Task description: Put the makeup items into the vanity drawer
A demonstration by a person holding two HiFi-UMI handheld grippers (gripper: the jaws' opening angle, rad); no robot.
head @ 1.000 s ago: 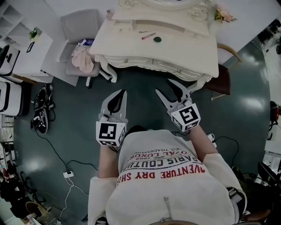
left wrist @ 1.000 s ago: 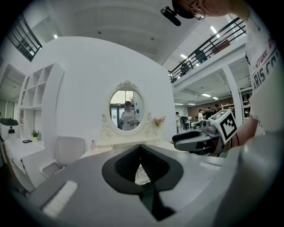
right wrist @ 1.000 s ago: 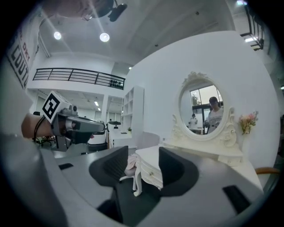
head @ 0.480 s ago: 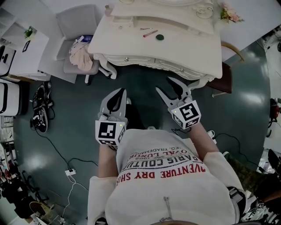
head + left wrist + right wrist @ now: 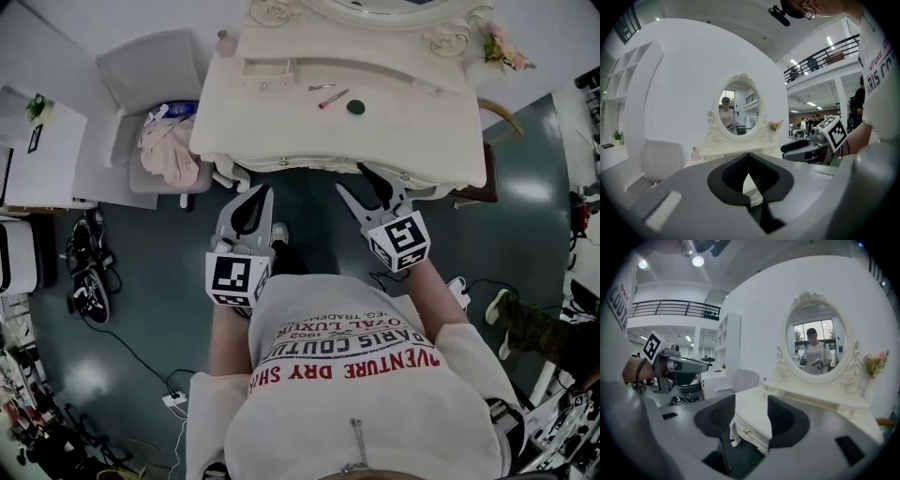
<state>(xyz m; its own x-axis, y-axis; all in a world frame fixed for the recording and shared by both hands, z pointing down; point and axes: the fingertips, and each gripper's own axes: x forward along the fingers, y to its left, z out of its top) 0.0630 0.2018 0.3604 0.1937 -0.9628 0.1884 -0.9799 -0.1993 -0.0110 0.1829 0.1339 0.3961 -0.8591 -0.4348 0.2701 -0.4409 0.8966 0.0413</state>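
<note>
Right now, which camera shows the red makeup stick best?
The head view: the red makeup stick lies on the vanity top beside a dark round item. Both gripper views see that top edge-on, and the stick cannot be made out there.

1. Head view: the light is bright and even. The glossy dark teal floor carries pale glare patches at the right middle and lower left.
2. A soft shadow lies under the front edge of the cream carved vanity table.
3. Both gripper views are round fisheye pictures with black corners and a soft foreground.
4. Round ceiling lamps glare at the right gripper view's upper left.
</note>
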